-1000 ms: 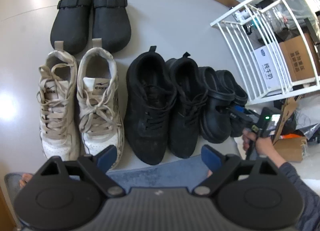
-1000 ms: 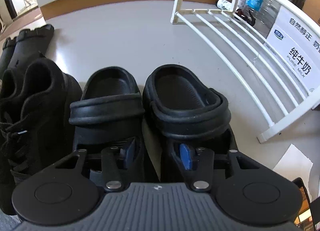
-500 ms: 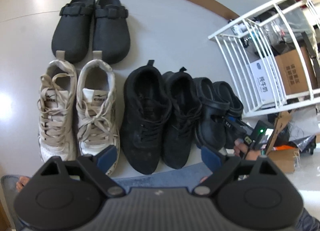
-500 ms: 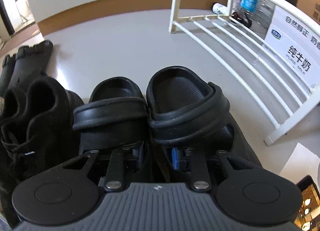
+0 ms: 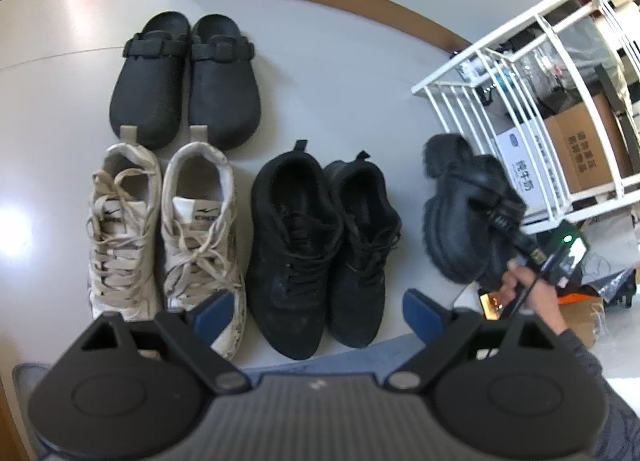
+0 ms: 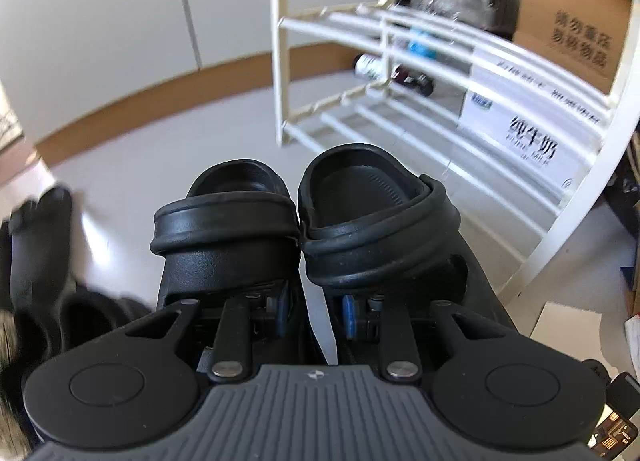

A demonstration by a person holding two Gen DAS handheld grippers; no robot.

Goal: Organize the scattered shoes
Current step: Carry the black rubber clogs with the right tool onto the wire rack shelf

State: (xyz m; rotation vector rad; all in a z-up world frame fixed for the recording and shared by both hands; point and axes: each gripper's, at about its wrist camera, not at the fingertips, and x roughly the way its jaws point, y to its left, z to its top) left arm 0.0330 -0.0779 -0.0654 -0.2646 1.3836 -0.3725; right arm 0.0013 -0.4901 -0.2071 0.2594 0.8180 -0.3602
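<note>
A pair of black rubber clogs [image 6: 304, 229] is seen lifted clear of the pale floor [image 5: 328, 85], gripped by the right hand-held gripper [image 6: 310, 311]. Its jaws, which have just been closing, are nearly together, one blue pad inside each clog, so that the two inner walls are pinched between them and both shoes are carried side by side, heels away from the camera. From the left wrist view the clogs [image 5: 466, 213] are shown hanging in the air, tilted, just beside the white wire shoe rack [image 5: 500, 73], with a person's hand [image 5: 528, 293] on the handle behind them.

The left hand-held gripper [image 5: 318, 307] is held above the floor with its jaws wide apart and nothing between them.

Below it, three pairs are lined up on the floor: black strapped slip-ons [image 5: 186, 77] at the back, worn white lace-up sneakers [image 5: 164, 233] in front of them, and black lace-up sneakers [image 5: 320, 241] to the right of those. Behind the rack, a white milk carton box [image 6: 520, 133] and a brown cardboard box [image 6: 576, 17] are visible.
</note>
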